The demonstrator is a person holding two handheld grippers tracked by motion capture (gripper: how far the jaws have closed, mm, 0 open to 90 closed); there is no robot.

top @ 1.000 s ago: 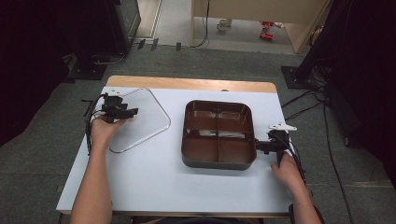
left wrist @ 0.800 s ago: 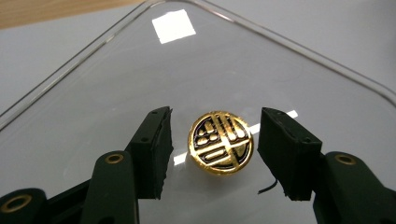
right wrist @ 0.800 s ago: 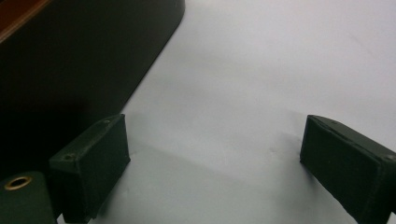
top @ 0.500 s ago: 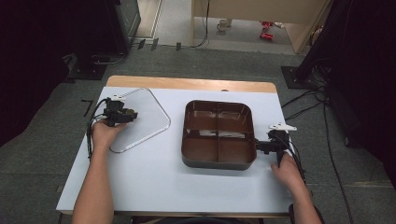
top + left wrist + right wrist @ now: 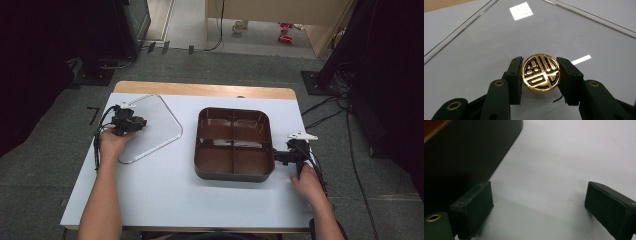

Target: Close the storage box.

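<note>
The left gripper has its fingers pressed on both sides of a small round gold knob, which sits on a clear lid lying flat near the table's left edge, toward the far side. The grip holds only the rim of the knob, so I judge the lid could swing or tip when lifted, and the smooth metal could slip out between the fingers. A lid that swings could knock on the table or on the brown tray.

The tray, divided in four compartments that look empty, stands right of the table's centre, well apart from the lid. The right gripper rests on the table just beside the tray's near right corner, its fingers spread wide apart with nothing between them. In its own view the dark tray wall is close beside one finger. Between lid and tray the table is bare, so nothing blocks a direct path.
</note>
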